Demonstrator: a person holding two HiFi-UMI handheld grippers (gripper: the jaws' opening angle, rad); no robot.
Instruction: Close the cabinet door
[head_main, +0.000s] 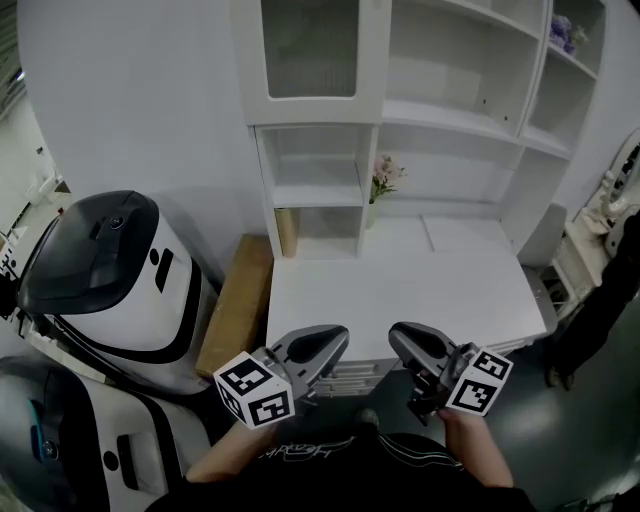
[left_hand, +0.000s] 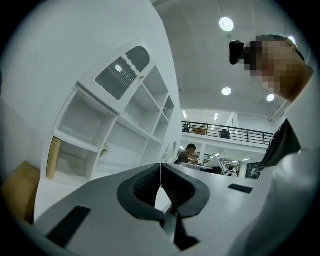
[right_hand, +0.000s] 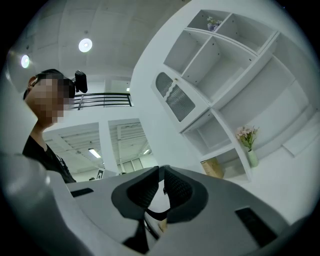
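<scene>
The white shelf unit holds a cabinet door (head_main: 310, 45) with a frosted pane at its upper left. The door lies flush with its frame, and it also shows in the left gripper view (left_hand: 122, 70) and the right gripper view (right_hand: 175, 97). My left gripper (head_main: 338, 338) is shut and empty, held low by the desk's near edge, far below the door. My right gripper (head_main: 398, 336) hangs beside it, pads together, holding nothing. In their own views the left gripper (left_hand: 161, 167) and the right gripper (right_hand: 161, 172) pinch only air.
A white desk top (head_main: 400, 280) spreads under the shelves, with a small vase of pink flowers (head_main: 380, 185) at its back. A brown board (head_main: 238, 300) leans at the desk's left. A white and black machine (head_main: 110, 280) stands further left. A person's dark sleeve (head_main: 600, 300) is at the right edge.
</scene>
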